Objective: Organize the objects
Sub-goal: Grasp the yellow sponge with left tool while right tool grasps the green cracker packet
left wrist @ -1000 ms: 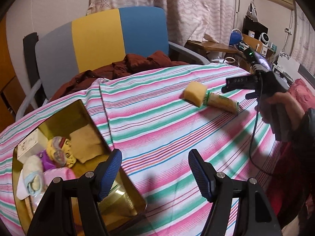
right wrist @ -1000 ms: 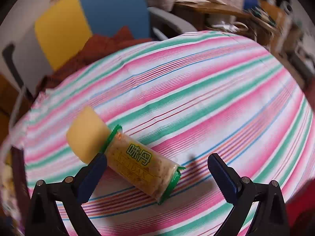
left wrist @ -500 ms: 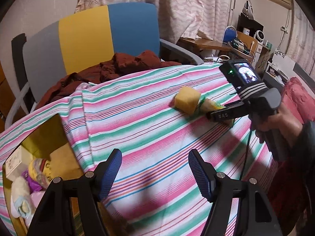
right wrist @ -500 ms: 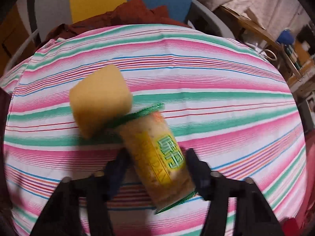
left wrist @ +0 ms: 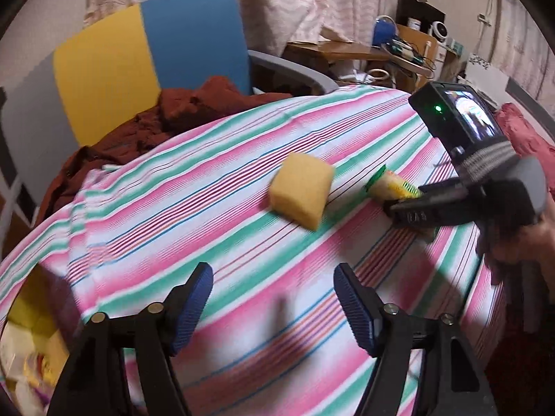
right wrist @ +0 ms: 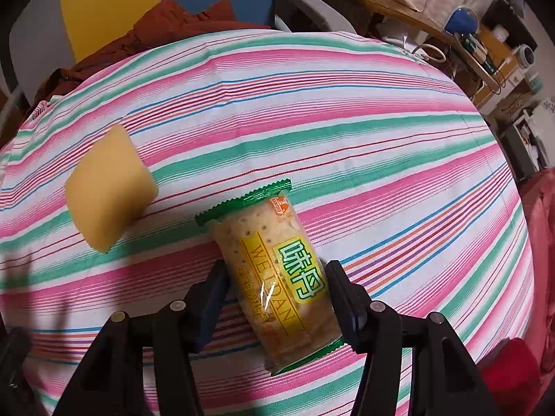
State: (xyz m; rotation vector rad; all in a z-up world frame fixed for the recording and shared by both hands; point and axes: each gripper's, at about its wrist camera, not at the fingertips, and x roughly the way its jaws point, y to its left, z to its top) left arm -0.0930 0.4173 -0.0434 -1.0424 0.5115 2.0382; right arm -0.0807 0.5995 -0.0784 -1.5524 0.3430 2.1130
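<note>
**Two grippers, one cracker pack: the right-hand grasp**

Two items are lying on the striped tablecloth (right wrist: pixel 347 121): a cracker pack (right wrist: pixel 277 277) and a yellow sponge (right wrist: pixel 107 194). I am bringing my right gripper (right wrist: pixel 277 298) astride the pack, whose long axis is running almost straight away from the tool, green crimped end farthest from me. The blue pads (right wrist: pixel 213 298) are sitting at the pack's two long sides, at or very near the wrapper; in my judgement they are closing on it, though I cannot tell whether they are pressing yet. The pack is resting on the cloth, just right of the sponge and apart from it.

My left gripper (left wrist: pixel 274 308) is hanging released and empty, jaws wide, over bare cloth nearer my side of the table. From there the sponge (left wrist: pixel 300 194) is lying ahead and slightly right, the pack (left wrist: pixel 392 187) beyond it, so the right hand (left wrist: pixel 520 242) is plainly the nearer one.

The coming lift is turning on that crosswise grip across the pack's short width.

Hard to read: the open box (left wrist: pixel 27 329) at the left view's lower corner is cut off and blurred, and the right gripper is covering most of the pack in that view.
</note>
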